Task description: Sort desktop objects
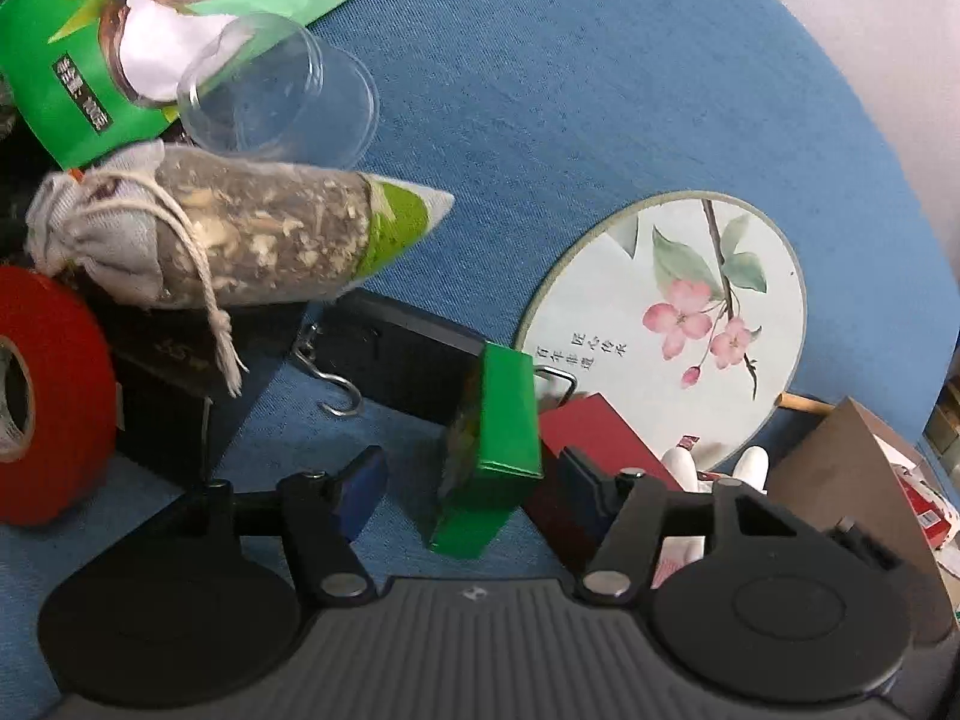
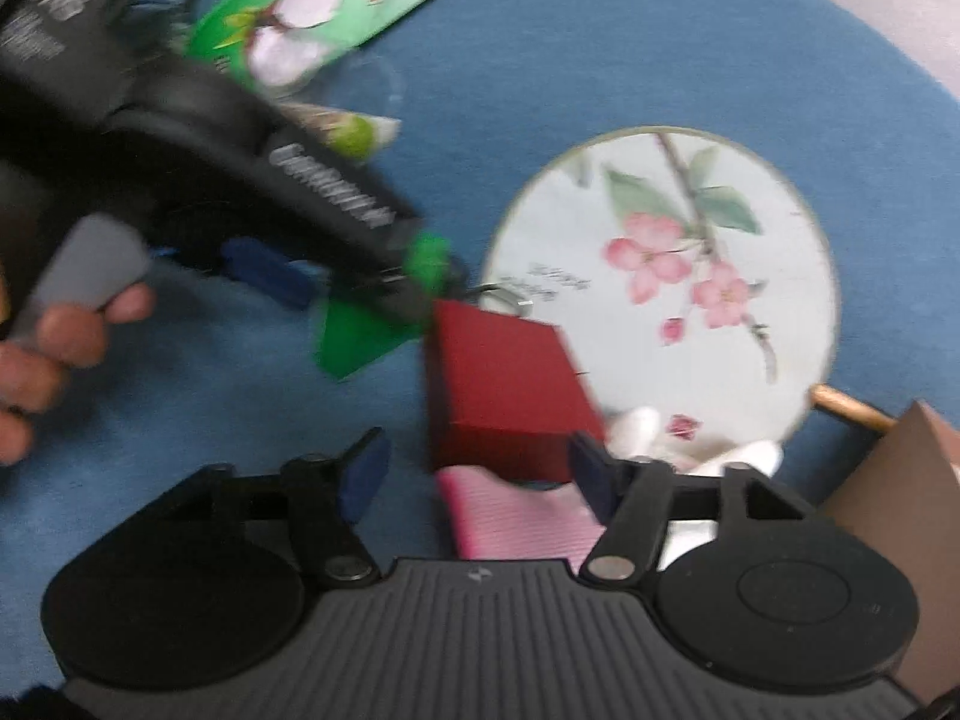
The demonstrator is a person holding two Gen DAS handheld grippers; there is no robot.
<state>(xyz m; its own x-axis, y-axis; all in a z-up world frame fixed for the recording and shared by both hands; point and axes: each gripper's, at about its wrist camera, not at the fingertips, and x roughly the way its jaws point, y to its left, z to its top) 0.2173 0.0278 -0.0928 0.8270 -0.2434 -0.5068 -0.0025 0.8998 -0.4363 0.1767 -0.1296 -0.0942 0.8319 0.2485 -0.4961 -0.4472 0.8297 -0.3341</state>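
In the left wrist view my left gripper (image 1: 474,480) is open, its blue-padded fingers on either side of a small green box (image 1: 498,438) that stands on end on the blue cloth; I cannot tell whether the pads touch it. A dark red box (image 1: 591,438) lies just right of it. In the blurred right wrist view my right gripper (image 2: 477,474) is open, with the dark red box (image 2: 504,396) just ahead of its fingers and a pink cloth (image 2: 516,525) between them. The left gripper (image 2: 336,294) shows there at the green box (image 2: 360,330).
A round painted fan (image 1: 672,318) lies right of centre. A herb sachet (image 1: 240,240), a clear plastic lid (image 1: 282,90), a green packet (image 1: 120,30), a red tape roll (image 1: 48,390) and a black scale with a hook (image 1: 396,360) crowd the left. A brown cardboard box (image 1: 852,480) stands right.
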